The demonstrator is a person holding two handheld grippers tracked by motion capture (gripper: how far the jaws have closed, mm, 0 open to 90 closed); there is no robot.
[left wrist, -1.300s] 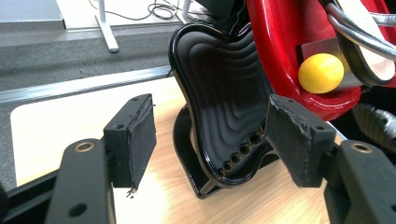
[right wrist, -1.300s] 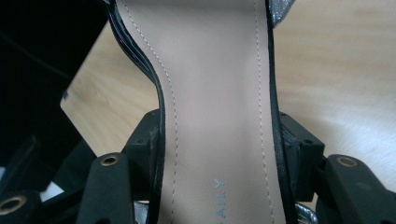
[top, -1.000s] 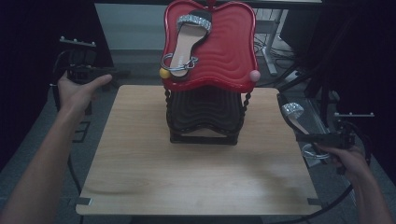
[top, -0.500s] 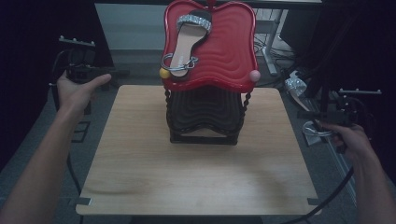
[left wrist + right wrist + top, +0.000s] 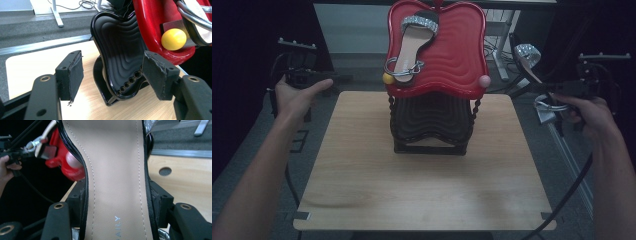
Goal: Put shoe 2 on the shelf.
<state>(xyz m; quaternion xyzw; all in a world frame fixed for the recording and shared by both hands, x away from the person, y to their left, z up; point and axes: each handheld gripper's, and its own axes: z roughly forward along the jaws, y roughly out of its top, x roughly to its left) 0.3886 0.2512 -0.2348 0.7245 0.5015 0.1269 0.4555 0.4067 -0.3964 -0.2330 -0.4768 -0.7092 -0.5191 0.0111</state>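
A red wavy tray point(image 5: 462, 50) stands tilted on a black wavy stand point(image 5: 432, 120) at the back middle of the wooden table point(image 5: 362, 175). One tan sandal point(image 5: 412, 45) with a glittery strap lies on the tray. My right gripper point(image 5: 542, 89) is raised off the table's right side and is shut on a matching second sandal point(image 5: 528, 55). In the right gripper view its tan insole point(image 5: 115, 170) is clamped between the jaws of the right gripper point(image 5: 116, 205). My left gripper point(image 5: 329, 76) hovers at the table's far left, open. In the left gripper view the left gripper point(image 5: 112, 72) faces the black stand point(image 5: 117, 50).
A yellow ball point(image 5: 387, 78) and a pink ball point(image 5: 483, 81) cap the tray's lower corners. Desk legs and cables stand on the floor behind the table. A metal rail runs along the floor at the right. The table has a round hole point(image 5: 165, 171) near its edge.
My right hand has lifted the second sandal from low beside the table's right edge up to about tray height. The left hand and the tray's sandal have stayed put.
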